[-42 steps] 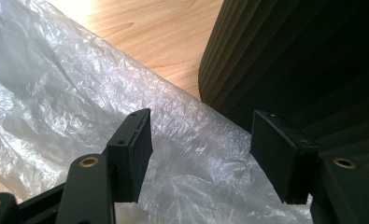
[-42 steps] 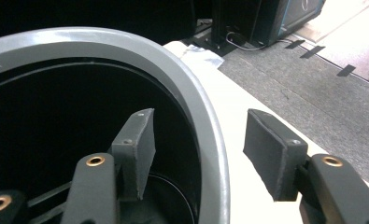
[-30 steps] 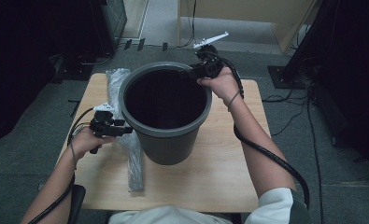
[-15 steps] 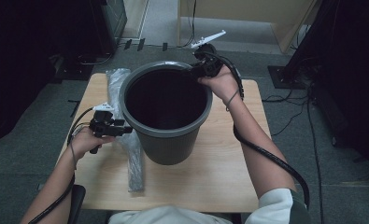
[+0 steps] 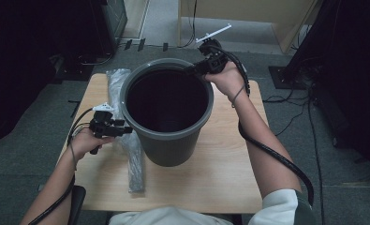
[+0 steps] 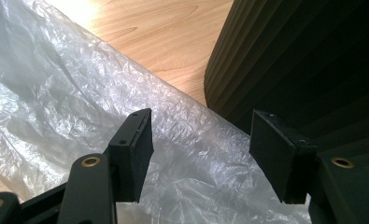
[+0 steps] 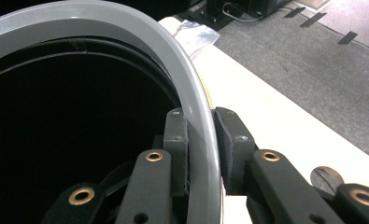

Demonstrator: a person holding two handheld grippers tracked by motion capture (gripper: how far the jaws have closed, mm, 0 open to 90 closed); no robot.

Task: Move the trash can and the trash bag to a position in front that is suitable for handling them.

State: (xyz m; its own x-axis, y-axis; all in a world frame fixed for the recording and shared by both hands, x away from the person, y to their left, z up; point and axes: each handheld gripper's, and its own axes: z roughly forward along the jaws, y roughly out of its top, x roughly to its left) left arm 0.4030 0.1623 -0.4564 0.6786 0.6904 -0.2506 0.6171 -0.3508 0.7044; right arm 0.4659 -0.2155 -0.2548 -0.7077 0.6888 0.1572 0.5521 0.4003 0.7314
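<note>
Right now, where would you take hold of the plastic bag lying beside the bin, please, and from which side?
I would grip the plastic bag at its near stretch, just ahead of the open left gripper, coming down from above. It lies flat and long on the table, and there it is clear of the bin. The right gripper has just been closing on the bin's rim.

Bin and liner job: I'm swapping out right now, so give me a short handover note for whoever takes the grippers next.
Right gripper: jaws have just been closing and now straddle the grey bin's far rim, one inside, one outside, pads against it.
Left gripper: open, nothing held, hovering over the clear plastic bag beside the bin's wall.
Things: the bin stands upright on the wooden table; the bag lies bunched lengthwise along the bin's left side.
Done: the rim is gripped.
Left: probably pick up the bag and line the bin.
</note>
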